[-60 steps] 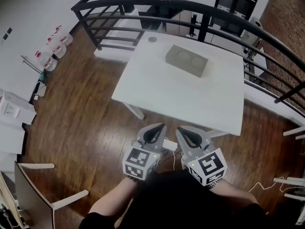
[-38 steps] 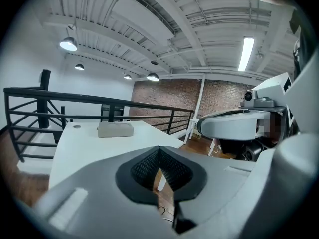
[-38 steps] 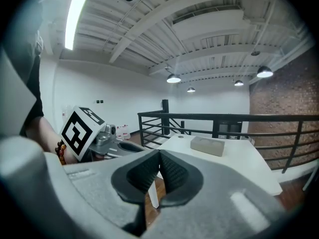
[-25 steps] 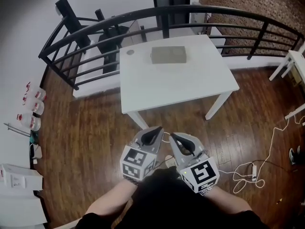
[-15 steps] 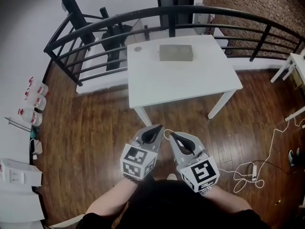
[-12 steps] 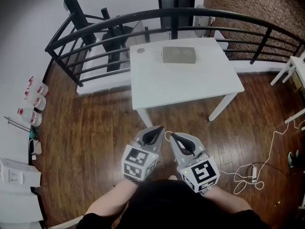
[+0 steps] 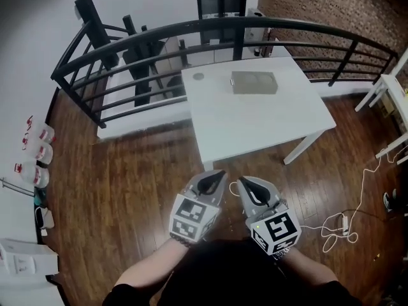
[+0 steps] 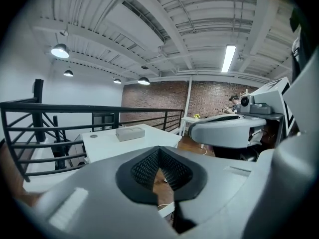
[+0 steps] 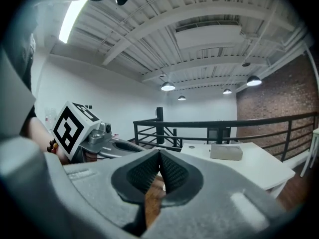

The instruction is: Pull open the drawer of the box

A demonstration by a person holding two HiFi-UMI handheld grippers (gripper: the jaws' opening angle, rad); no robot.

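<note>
The person is standing on the dark wooden floor (image 7: 134, 190) and holding both tools low in front of the body, side by side and pointing toward the white table (image 7: 255, 129). The left gripper (image 7: 211, 181) is showing its jaws pressed together in its own view – the ribbed pads are meeting at the tip, and only floor is showing through the gap below them. The right gripper (image 7: 250, 187) is doing the same, with its jaws closed on each other and nothing pinched between them. Each one is carrying its marker cube facing up toward the head camera.

The grey box (image 7: 254, 82) is lying on the far part of the table, well apart from both grippers, with neither tool touching it. Two shallow round hollows are showing in its top – its drawer is too small to make out from here. A small round disc (image 7: 198, 77) is sitting near the table's far left corner, beside the box but clear of it.

A curved black railing (image 7: 210, 27) is running behind the table, and a white cable (image 7: 338, 225) is lying looped on the floor to the right.
</note>
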